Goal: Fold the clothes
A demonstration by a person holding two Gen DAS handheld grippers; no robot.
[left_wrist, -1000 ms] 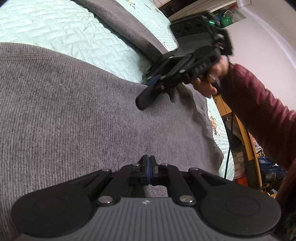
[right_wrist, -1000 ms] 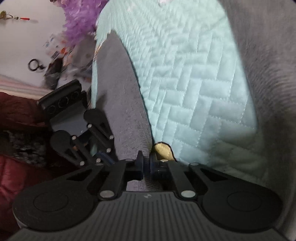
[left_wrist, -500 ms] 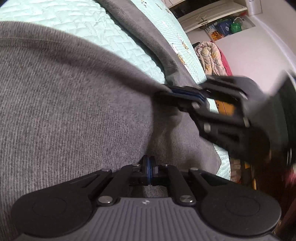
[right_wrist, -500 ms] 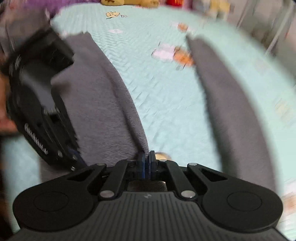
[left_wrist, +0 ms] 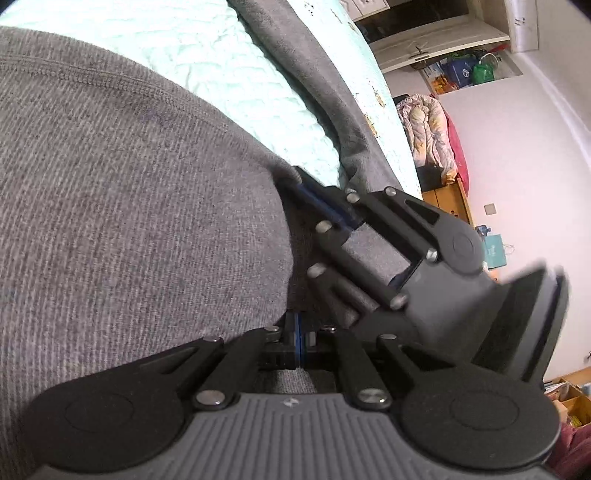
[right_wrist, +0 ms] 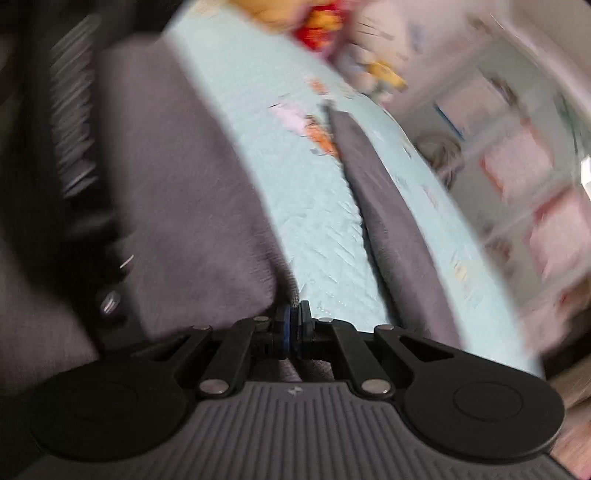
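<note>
A grey knit garment fills the left wrist view and lies on a mint quilted bedspread. My left gripper is shut on the garment's near edge. My right gripper comes in from the right, close in front of the left one, its blue pads clamped on the garment's edge. In the blurred right wrist view the right gripper is shut on a grey fabric corner. A second grey strip of the garment runs over the bedspread to the right.
A shelf with bags, a bundled quilt and a wooden cabinet stand beyond the bed's right edge. Blurred soft toys lie at the bed's far end. Pink-and-white shelving is at the right.
My right gripper has swung down and in, ending right beside the left gripper while still clamped on the grey edge. The left gripper keeps its hold. The right view pans quickly.
</note>
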